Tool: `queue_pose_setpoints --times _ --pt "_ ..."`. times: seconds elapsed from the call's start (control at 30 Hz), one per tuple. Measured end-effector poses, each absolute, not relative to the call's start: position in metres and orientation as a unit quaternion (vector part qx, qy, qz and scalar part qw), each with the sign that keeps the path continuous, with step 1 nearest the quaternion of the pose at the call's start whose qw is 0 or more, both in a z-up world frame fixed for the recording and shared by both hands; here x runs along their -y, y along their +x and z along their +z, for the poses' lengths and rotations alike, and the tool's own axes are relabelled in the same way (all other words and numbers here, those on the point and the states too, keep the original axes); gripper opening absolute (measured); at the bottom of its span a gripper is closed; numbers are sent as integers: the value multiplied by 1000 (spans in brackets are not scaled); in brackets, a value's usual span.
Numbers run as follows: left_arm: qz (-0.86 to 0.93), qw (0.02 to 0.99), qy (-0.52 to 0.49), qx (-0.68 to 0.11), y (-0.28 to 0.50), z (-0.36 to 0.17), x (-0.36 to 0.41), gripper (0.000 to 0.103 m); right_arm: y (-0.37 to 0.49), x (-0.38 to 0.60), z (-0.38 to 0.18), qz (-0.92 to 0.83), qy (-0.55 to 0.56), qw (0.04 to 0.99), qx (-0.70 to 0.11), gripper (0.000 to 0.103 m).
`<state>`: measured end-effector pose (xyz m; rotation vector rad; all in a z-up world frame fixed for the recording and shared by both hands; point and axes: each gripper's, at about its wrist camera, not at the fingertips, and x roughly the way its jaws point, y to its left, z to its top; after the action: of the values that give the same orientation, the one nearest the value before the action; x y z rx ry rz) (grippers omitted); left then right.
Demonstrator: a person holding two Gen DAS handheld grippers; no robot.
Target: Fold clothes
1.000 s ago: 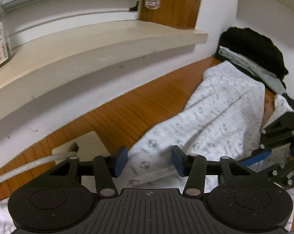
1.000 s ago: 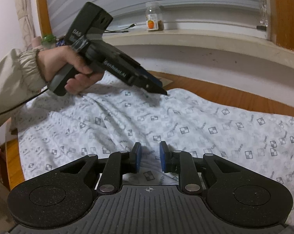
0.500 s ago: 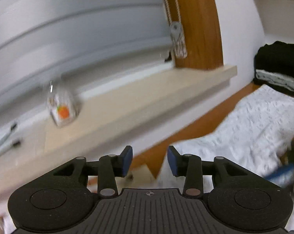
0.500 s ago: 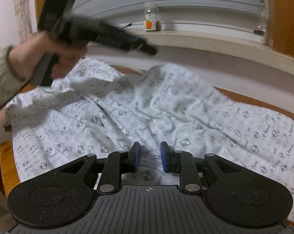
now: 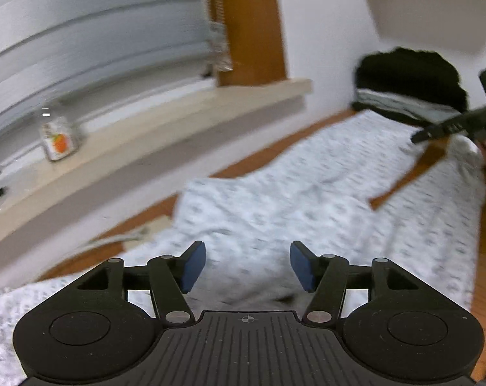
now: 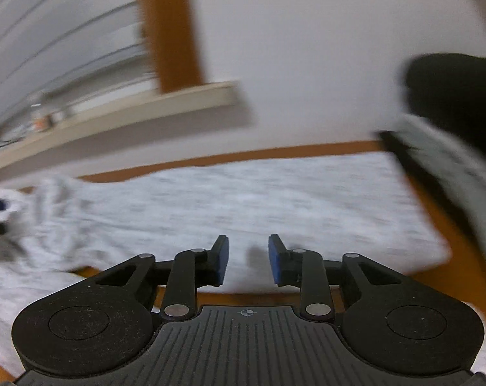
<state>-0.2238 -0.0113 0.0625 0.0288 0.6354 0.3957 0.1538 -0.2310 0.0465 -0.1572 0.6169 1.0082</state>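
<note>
The left gripper (image 5: 247, 265) is opening wide and holds nothing. The right gripper (image 6: 248, 263) is opening too, also empty.

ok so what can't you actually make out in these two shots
- Left wrist view: the jar label on the sill is smeared by motion blur.
- Left wrist view: the right gripper is cut off by the frame edge, its fingers blurred.
- Right wrist view: the print on the white garment is blurred away.
- Right wrist view: the dark pile runs off the edge, so its contents are unclear.

Soft, even indoor light, no glare. Both views motion-blurred, esp. the right wrist; white patterned cloth (image 6: 243, 206) smeared, print unreadable. Fisheye bends the beige window ledge (image 5: 165, 135) toward 9 o'clock.
</note>
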Motion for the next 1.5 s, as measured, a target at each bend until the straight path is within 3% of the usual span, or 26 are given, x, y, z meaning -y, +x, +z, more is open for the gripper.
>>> queue_pose_setpoints --times 0.07,0.17,0.6,0.63,0.77,0.9,0.97,1.0,1.03,1.1,1.5 --pt "171 935 12 -312 -220 60 21 43 168 246 40 452 -70 835 -305 39" --pt "148 935 14 -323 -208 53 30 35 186 263 28 419 -57 846 -326 39" --pt "135 919 29 -370 -186 36 31 40 214 247 23 371 -49 862 -342 47" --pt "133 918 31 -371 -187 36 31 40 216 243 23 368 -51 863 -343 46" --pt "124 919 24 -373 -196 36 29 40 220 239 22 361 -63 866 -339 21" --pt "117 919 17 -375 -203 36 26 42 227 241 20 359 -52 867 -342 8" --pt "114 919 23 -376 -203 36 27 37 231 243 19 358 -38 868 -342 6" --pt "110 920 21 -376 -204 36 27 30 231 245 19 358 -30 870 -337 6" --pt "110 920 15 -375 -204 37 25 13 230 246 20 360 -23 870 -335 6" --pt "122 921 7 -370 -204 39 20 7 230 252 23 369 0 869 -330 5" --pt "143 952 -27 -268 -232 106 6 3 229 264 92 390 31 881 -266 5"
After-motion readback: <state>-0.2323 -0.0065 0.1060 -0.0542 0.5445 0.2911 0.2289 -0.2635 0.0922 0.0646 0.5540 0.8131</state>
